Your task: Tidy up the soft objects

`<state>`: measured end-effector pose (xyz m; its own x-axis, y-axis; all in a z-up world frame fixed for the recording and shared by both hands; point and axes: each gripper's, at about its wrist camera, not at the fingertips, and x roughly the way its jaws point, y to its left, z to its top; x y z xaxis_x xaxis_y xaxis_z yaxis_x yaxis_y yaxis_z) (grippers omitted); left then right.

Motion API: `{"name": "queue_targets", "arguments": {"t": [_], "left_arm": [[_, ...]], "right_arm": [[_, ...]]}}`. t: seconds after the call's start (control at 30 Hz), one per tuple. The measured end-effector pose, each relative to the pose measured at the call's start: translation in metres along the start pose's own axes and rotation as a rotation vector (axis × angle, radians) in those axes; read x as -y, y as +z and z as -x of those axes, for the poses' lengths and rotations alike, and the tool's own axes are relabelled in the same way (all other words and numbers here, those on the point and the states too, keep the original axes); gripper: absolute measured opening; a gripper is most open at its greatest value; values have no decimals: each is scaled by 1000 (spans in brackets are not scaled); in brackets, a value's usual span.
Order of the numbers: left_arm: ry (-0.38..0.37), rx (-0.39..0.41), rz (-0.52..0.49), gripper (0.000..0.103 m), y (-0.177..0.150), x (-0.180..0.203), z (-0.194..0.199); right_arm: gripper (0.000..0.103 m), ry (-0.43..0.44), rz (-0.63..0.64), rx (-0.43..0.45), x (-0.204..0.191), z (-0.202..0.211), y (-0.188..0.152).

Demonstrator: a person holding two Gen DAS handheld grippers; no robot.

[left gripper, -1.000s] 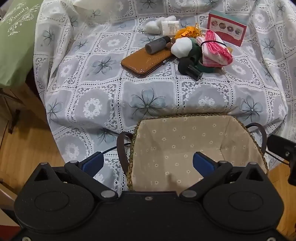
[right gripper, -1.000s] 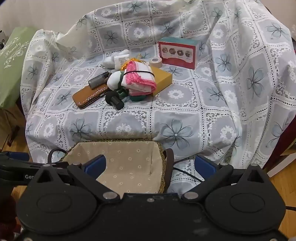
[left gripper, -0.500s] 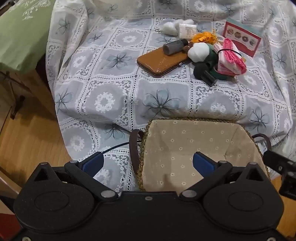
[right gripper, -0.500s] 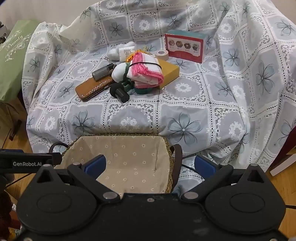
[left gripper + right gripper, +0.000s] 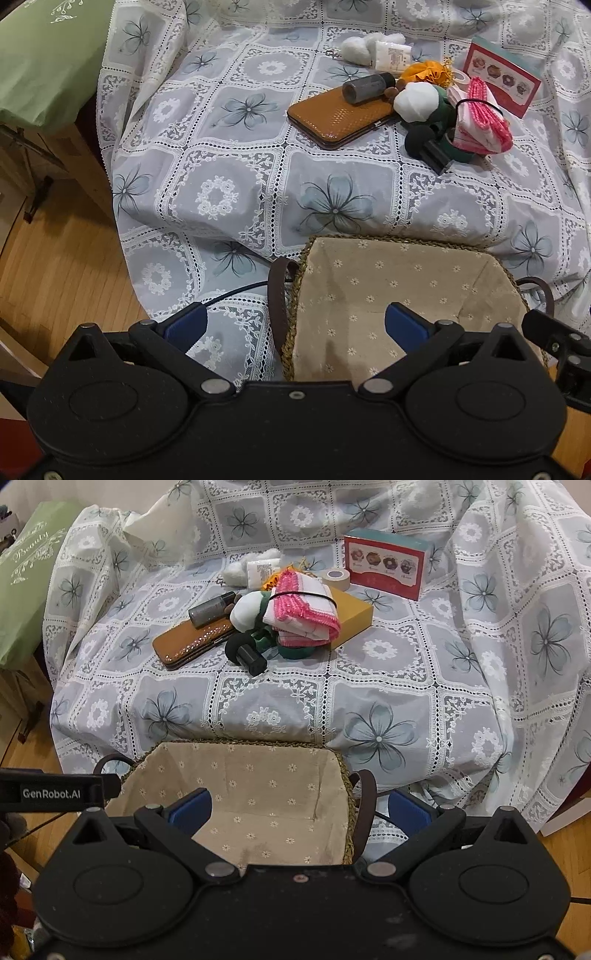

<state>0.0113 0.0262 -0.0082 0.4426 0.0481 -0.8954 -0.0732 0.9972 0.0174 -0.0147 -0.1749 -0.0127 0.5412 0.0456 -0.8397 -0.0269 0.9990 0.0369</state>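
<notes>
Over the empty fabric-lined basket (image 5: 255, 794) both grippers, left (image 5: 293, 325) and right (image 5: 299, 806), are held with jaws wide open and nothing gripped, so the pink-edged cloth bundle (image 5: 303, 614) up the lace cover probably gets reached for next.

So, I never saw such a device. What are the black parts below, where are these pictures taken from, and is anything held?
No robot: a person holds one claw in each hand, with a camera looking forward along its blue fingers. One picture comes from the left claw, the other from the right claw. Both are open and hold nothing. Below them is a lined basket with nothing in it. On the lace cover lie a pink-edged cloth bundle, a brown case and a red box.
</notes>
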Motion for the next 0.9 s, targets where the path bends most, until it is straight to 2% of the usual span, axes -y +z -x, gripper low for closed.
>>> {"name": "queue_targets", "arguments": {"t": [0.43,0.57,0.7,0.9], "left_arm": [[5,-11,-8,99,7,4,-5],[2,-15,-12,98,10,8,-8],[3,-16,-25,93,12,11,-11],[5,-28,-43,93,14,13,-18]], "right_arm": [[102,13,4,-45,0,-12,2],[100,14,0,-42,0,-14,3],[98,16,-15,-43,2,-17,6],[96,8,-22,-33,4,-22,10]]}}
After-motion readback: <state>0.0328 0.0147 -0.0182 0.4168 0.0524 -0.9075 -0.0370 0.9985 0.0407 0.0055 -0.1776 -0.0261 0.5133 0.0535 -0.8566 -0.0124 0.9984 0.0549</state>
